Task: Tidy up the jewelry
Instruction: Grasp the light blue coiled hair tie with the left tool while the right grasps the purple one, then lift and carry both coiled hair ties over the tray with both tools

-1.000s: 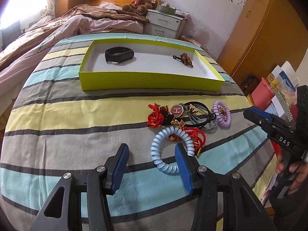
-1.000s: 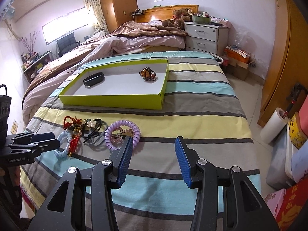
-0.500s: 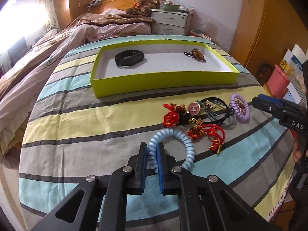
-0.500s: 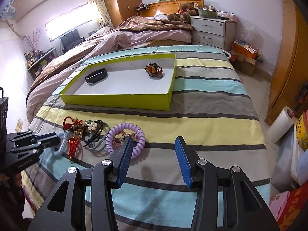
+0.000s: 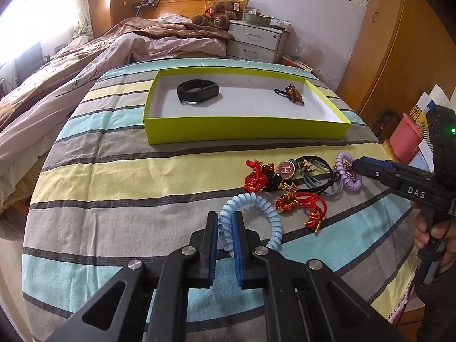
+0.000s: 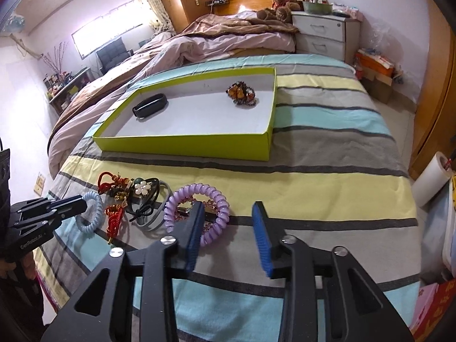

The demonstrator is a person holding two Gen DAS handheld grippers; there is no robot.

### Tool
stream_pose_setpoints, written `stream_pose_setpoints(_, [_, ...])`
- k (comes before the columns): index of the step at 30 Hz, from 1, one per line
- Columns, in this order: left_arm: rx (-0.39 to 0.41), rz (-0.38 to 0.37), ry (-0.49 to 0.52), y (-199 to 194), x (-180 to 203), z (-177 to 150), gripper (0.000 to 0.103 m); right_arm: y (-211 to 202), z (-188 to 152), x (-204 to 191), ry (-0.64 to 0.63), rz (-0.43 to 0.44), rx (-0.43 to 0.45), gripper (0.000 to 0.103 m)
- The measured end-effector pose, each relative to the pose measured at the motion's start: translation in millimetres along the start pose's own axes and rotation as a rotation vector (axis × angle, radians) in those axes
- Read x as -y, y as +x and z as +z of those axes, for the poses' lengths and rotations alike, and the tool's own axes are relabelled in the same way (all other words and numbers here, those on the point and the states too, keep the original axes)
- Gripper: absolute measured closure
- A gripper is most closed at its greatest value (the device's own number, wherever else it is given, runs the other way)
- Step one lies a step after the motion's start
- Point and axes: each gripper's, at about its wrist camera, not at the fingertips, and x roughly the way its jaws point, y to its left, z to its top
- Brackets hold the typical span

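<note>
The left tongs [image 5: 225, 229] are pinched narrow on the near arc of the pale blue spiral-coil plastic hair tie [image 5: 250, 219], which lies on the striped bedspread [image 5: 114, 176], well short of the shallow lime-green cardboard box [image 5: 245, 131]. It looks light, springy and slick, so a grip across one coil section suits it, though it may stretch or flop when raised. The right tongs [image 6: 228, 236] stand wide, empty, beside the lilac spiral-coil hair tie [image 6: 216, 202]; whether they touch is unclear.
</note>
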Motion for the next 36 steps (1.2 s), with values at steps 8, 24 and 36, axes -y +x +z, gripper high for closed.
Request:
stream_pose_setpoints(8, [-0.004,-0.003,-0.007,2,-2,0,0.093,3,-1,-3,-0.010,0.005,-0.008,0.090])
stream_pose_setpoints(24, [0.012,-0.006,-0.009,-6,0,1,0.093,-14,-3,1,0.021,-0.012,0.055,0.092])
stream_pose_setpoints(36, [0.054,-0.003,-0.016,-23,-3,8,0.093,-37,1,-2,0.041,0.001,0.119,0.092])
